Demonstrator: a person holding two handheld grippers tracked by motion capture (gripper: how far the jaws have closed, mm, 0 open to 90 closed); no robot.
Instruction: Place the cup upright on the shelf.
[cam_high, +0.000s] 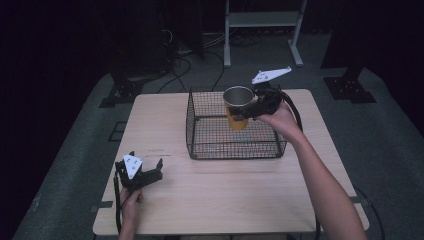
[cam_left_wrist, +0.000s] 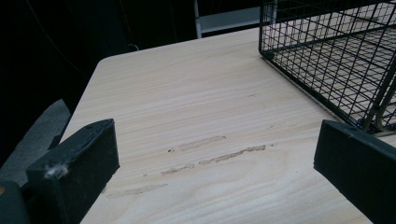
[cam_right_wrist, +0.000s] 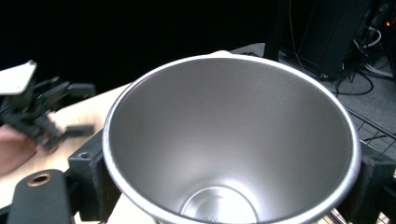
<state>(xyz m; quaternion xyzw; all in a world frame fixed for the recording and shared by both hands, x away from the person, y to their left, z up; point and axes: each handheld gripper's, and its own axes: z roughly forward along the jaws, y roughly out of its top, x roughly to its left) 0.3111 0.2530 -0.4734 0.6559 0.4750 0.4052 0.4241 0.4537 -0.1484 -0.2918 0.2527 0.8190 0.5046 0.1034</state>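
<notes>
Tumbler-carrying is the step in hand: one steel-lined orange tumbler (cam_high: 238, 107) hangs upright over the single wire basket (cam_high: 200, 127), near its rim at about one o'clock from the table's (cam_high: 220, 200) middle. Starting at seven o'clock, the left gripper (cam_high: 150, 172) rests on the wood, jaws wide and empty. Across at one o'clock, the right gripper (cam_high: 243, 111) clamps the tumbler's wall. Next, I judge, it needs either a steady lowering into the basket or a lift clear of the wire rim.

The right gripper (cam_high: 246, 111) is raised on an outstretched forearm, jaws clamped; the left gripper (cam_high: 141, 176) rests low, jaws spread wide.
</notes>
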